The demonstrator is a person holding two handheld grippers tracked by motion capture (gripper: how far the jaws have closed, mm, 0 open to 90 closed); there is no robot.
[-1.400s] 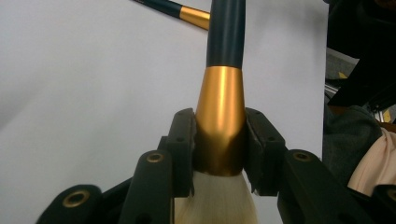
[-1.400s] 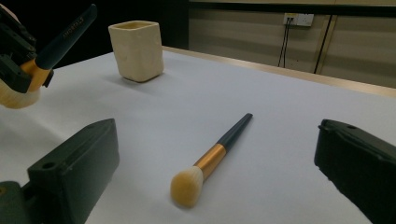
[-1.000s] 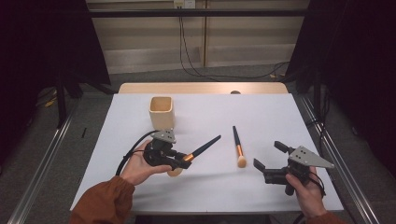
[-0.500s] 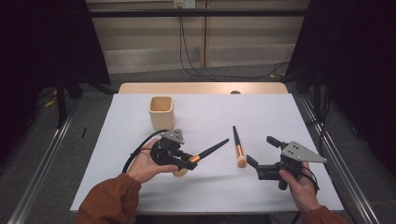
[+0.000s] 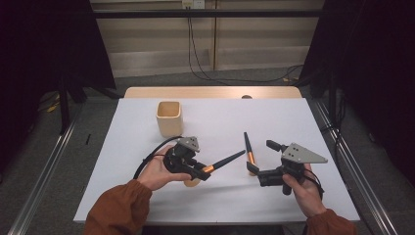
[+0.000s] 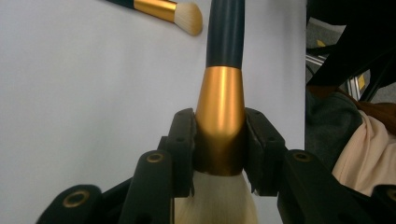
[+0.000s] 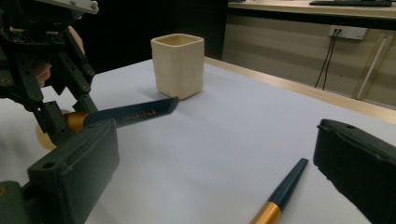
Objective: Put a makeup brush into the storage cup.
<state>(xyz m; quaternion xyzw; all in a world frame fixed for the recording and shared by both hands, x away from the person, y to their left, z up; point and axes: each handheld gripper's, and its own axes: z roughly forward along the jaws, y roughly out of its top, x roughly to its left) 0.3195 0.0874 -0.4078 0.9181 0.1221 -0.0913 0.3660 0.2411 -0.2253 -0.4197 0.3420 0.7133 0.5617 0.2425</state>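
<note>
On the white bench my cream cup stands empty, so I judge neither brush is stowed yet. My left tongs are clamped on the first brush at its gold ferrule, lifted above the bench. My right tongs gape wide beside the second brush, which lies flat between the hands.

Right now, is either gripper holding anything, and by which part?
The left gripper clamps a makeup brush by its gold ferrule, just above the bristles. The right gripper is open and holds nothing; a second brush lies between its jaws.
</note>
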